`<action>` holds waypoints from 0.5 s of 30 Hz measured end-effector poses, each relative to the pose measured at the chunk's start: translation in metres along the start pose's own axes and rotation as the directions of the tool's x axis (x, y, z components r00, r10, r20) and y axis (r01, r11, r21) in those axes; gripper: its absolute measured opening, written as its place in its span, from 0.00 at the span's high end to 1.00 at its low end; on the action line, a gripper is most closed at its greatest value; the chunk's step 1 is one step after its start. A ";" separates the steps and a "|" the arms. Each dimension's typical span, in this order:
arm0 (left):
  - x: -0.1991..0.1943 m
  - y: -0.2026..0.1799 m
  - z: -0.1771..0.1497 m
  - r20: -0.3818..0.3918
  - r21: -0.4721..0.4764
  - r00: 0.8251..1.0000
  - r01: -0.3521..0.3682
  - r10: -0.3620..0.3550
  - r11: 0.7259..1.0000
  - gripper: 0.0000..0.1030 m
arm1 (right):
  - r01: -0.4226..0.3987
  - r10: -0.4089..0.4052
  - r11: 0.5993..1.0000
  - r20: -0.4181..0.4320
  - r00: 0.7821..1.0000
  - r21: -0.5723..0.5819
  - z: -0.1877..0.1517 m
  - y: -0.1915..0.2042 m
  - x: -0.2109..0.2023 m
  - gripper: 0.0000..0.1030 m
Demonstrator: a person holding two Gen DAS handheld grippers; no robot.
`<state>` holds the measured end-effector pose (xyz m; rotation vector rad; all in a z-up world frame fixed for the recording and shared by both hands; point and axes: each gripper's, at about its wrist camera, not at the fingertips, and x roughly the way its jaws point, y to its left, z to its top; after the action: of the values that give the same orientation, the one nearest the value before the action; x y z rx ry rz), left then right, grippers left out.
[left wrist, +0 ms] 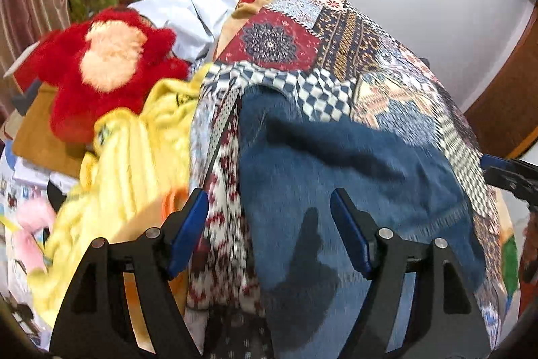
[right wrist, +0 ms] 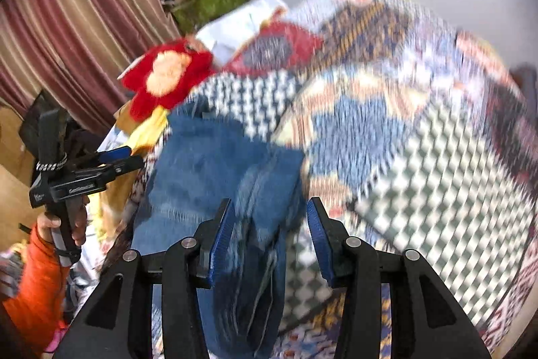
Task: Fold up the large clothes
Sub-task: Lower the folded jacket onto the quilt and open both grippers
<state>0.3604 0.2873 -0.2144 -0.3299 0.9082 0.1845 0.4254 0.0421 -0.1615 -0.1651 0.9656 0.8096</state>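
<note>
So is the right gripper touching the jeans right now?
Cannot tell. In the right wrist view the jeans run between the right gripper's blue pads, but motion blur hides whether the pads press on the fabric.

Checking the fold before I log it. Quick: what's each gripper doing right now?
Left gripper: open, jaws wide over the jeans, holding nothing.
Right gripper: open, jeans fold between the jaws, not clamped.

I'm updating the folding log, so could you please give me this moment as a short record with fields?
garment: blue jeans, lying on the bedspread
surface: patchwork bedspread
left gripper: fingers open, jeans and a patterned edge between them, not pressed
right gripper: fingers apart over folded denim, no clear grip
clutter: red plush toy, yellow blanket
</note>
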 end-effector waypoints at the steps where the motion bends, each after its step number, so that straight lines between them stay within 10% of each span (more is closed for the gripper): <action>1: 0.007 -0.001 0.006 0.000 0.000 1.000 -0.010 0.010 1.000 0.28 | 0.002 -0.002 1.000 0.012 1.000 -0.019 0.003 0.006 0.004 0.59; 15: 0.072 -0.023 0.031 -0.053 -0.006 0.997 -0.050 0.049 0.999 0.26 | 0.046 -0.053 0.994 -0.068 0.996 -0.101 -0.017 0.009 0.065 0.59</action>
<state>0.4337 0.2780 -0.2494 -0.3203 0.9688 0.2257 0.4278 0.0756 -0.2206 -0.3039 0.9841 0.8112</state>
